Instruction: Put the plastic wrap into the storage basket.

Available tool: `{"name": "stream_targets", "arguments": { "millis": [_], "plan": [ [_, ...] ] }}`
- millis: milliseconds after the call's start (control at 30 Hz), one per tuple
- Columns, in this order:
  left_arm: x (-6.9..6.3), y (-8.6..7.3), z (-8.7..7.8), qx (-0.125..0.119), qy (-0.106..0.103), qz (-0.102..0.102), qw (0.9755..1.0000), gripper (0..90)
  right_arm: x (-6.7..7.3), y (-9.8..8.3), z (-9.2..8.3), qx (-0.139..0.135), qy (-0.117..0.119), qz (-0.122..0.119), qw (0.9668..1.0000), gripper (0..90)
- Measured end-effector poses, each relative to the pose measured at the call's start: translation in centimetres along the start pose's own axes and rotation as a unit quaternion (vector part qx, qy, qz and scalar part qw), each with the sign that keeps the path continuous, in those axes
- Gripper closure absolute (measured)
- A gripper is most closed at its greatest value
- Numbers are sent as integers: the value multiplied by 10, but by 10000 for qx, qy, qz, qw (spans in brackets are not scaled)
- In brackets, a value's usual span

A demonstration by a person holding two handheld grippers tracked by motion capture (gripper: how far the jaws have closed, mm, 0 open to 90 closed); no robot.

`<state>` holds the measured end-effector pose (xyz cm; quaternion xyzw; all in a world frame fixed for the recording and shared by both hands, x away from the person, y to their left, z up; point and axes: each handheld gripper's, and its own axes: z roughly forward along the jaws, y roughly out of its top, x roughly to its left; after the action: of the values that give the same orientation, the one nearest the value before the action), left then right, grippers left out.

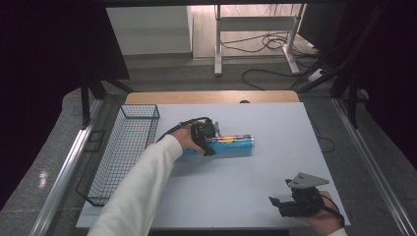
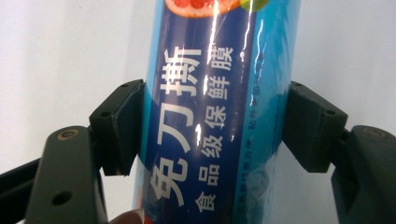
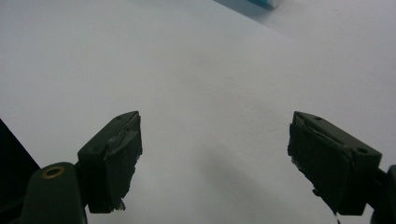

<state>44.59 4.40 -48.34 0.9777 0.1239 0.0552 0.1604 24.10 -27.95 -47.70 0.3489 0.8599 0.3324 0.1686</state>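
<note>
Cling film in a long blue box [image 1: 231, 144] lies flat near the middle of my worktop [image 1: 275, 123], its length running left to right in the high view. My left tool [image 1: 210, 142] has hold of it at its left end: in the left gripper view the two black pads [image 2: 119, 126] sit against the box's long sides, one on each flank, and the box [image 2: 217, 112] runs straight up between them and out of the top of the picture. White Chinese lettering runs along its dark blue face, a lighter blue band sits beside it, and a slice of pink fruit is printed near the far end. The wrapping is glossy and throws bright streaks. My left sleeve [image 1: 142, 187] is white and reaches in from the bottom of the high view towards the box.

My right tool [image 1: 280, 204] rests at the near right corner of the worktop, well apart from the box, with its grey three-cornered plate [image 1: 306, 180] on top. Its jaws stand wide with nothing between them; in the right gripper view the pads [image 3: 114, 158] frame bare pale worktop, and a corner of the blue box [image 3: 264, 3] just shows at the top edge.

A black wire basket [image 1: 125, 152] stands along the left side of the worktop, near the box but not touching it. A strip of bare wood [image 1: 211, 97] shows at the far edge of the worktop.
</note>
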Motion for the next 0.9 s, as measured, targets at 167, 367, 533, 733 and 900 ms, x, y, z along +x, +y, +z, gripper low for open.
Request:
{"name": "stream_targets", "arguments": {
  "millis": [167,367,533,733,900],
  "plan": [
    [1,-1,-8,-101,-41,-83,9999,308,0,0,0,-18,-7,-9,10000,183],
    [-3,0,4,208,-123,-94,9997,313,1,1,0,-15,-7,-29,10000,183],
    [-3,1,7,216,-153,-117,9996,312,0,0,0,-19,-4,-24,10000,183],
    [-1,2,9,225,-259,-202,9992,293,1,1,1,4,0,-40,10000,182],
    [-2,6,16,332,-270,-248,9988,216,1,2,2,11,0,-39,10000,183]
  ]
}}
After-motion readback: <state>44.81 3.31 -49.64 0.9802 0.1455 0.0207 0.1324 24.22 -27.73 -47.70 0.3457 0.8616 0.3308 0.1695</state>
